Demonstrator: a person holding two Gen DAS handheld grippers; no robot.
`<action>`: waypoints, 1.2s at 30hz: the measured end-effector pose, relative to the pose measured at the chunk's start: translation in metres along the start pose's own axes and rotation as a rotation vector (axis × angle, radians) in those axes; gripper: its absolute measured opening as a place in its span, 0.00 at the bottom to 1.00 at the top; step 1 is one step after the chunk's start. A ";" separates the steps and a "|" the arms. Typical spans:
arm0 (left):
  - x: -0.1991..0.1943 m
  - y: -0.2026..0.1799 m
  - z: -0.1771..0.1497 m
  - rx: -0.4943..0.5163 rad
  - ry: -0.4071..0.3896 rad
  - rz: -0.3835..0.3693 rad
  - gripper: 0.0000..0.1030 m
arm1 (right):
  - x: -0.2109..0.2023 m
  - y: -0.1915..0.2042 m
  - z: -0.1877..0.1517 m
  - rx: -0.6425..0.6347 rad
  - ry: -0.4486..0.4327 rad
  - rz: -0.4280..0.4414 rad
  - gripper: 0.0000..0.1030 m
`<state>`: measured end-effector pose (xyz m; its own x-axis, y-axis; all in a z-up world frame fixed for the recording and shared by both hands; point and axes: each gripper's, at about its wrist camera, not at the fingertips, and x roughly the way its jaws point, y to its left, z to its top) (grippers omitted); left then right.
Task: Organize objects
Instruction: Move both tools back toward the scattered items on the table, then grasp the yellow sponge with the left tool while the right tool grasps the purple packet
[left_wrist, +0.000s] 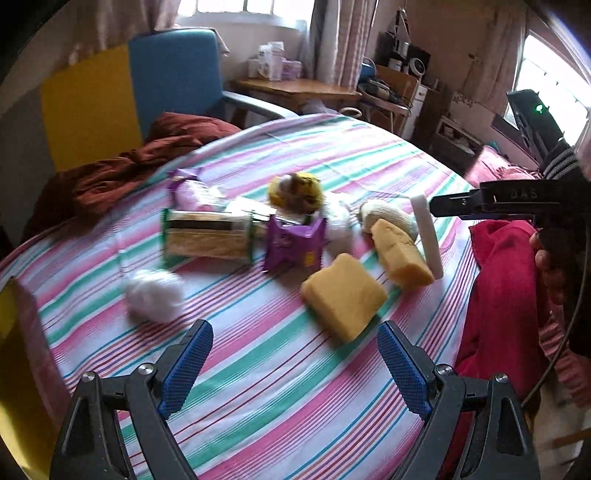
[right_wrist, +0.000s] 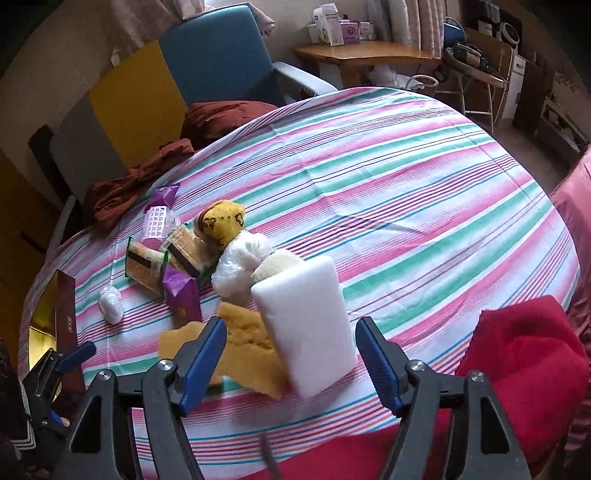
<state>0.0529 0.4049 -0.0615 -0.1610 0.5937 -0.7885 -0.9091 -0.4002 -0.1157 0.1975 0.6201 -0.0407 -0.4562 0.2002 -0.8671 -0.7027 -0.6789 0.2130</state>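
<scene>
Showing the right gripper pointed steeply down at the striped sheet, jaws roughly half parted, straddling the white foam block without pressing on it. Leaving a clear gap at the left pad and barely any at the right. Finding that block stood on a narrow edge and tilted, at the near end of the heap, just beside the torn yellow sponge, perhaps touching it.

Judged as either a grasp or a release of the block; not decidable from these views. In both cases:
- keep the pads square to the two broad faces;
- centre the block between them;
- close or withdraw slowly, without nudging the lower corner, likely to topple so tall and light a piece;
- expect soft foam to yield, so squeeze only enough to lift.

Showing also the left gripper spread wide and holding nothing, hanging above bare sheet just short of the squarer yellow sponge. Hold it clear of the right-hand work.

Mind the neighbours: purple packet, biscuit packet, white fluffy ball, red cloth.
</scene>
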 end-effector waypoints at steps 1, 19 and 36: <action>0.005 -0.003 0.003 0.000 0.005 -0.008 0.88 | 0.001 -0.001 0.001 -0.004 0.003 0.003 0.72; 0.084 -0.017 0.030 -0.146 0.125 -0.041 0.75 | -0.025 0.011 0.011 -0.012 -0.113 0.051 0.72; 0.019 0.048 -0.035 -0.198 0.037 -0.076 0.54 | 0.059 0.118 0.009 -0.157 0.126 0.073 0.71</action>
<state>0.0195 0.3723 -0.1033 -0.0773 0.6031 -0.7939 -0.8241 -0.4869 -0.2896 0.0834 0.5581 -0.0625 -0.4236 0.0634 -0.9036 -0.5725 -0.7918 0.2128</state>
